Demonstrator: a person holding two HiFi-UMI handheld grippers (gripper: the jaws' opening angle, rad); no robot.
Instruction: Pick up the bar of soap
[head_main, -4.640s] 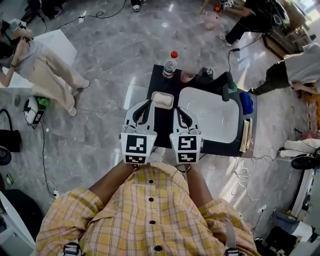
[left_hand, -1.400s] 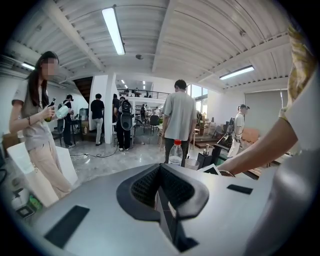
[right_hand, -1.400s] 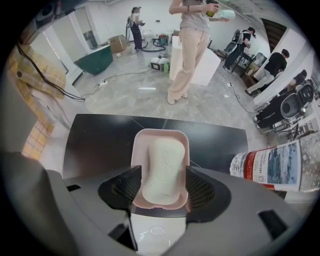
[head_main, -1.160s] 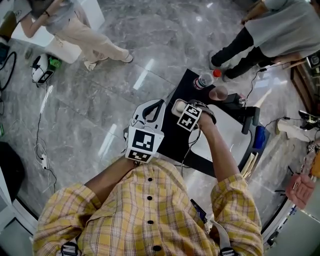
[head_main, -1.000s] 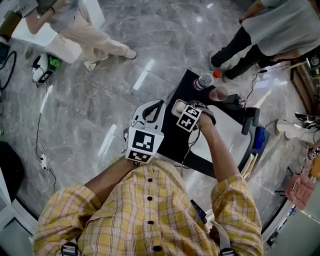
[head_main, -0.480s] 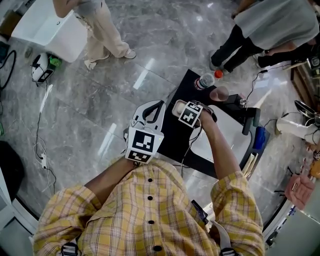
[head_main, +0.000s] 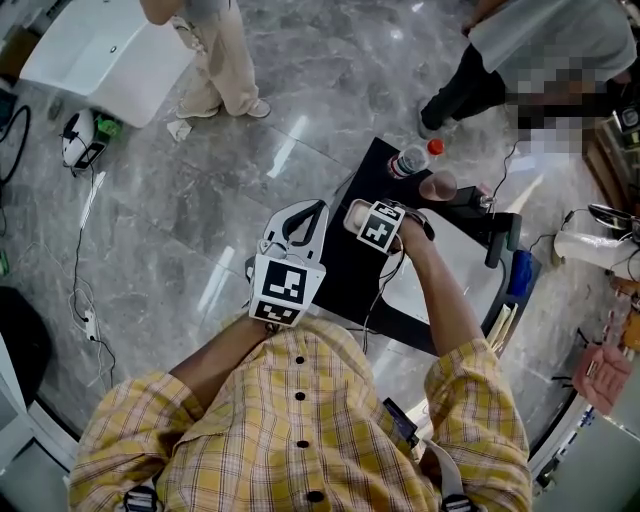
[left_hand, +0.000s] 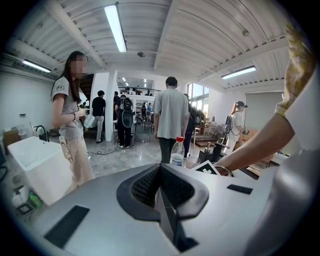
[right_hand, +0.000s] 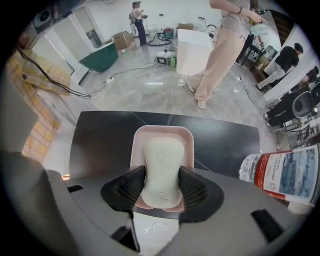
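Right tongs (right_hand: 161, 189) have swung from short of the dish (right_hand: 188, 150) to directly over it, pointing down. Their jaws have just been closing and now press both long sides of the soap (right_hand: 161, 165), which lies lengthwise in the dish. Left tongs (left_hand: 159, 192) hang short of the dish, off to its left in the head view, jaws together with nothing between them. Bottle (right_hand: 283, 172) stands right of the dish in the right gripper view — both on the black table (right_hand: 100, 140).
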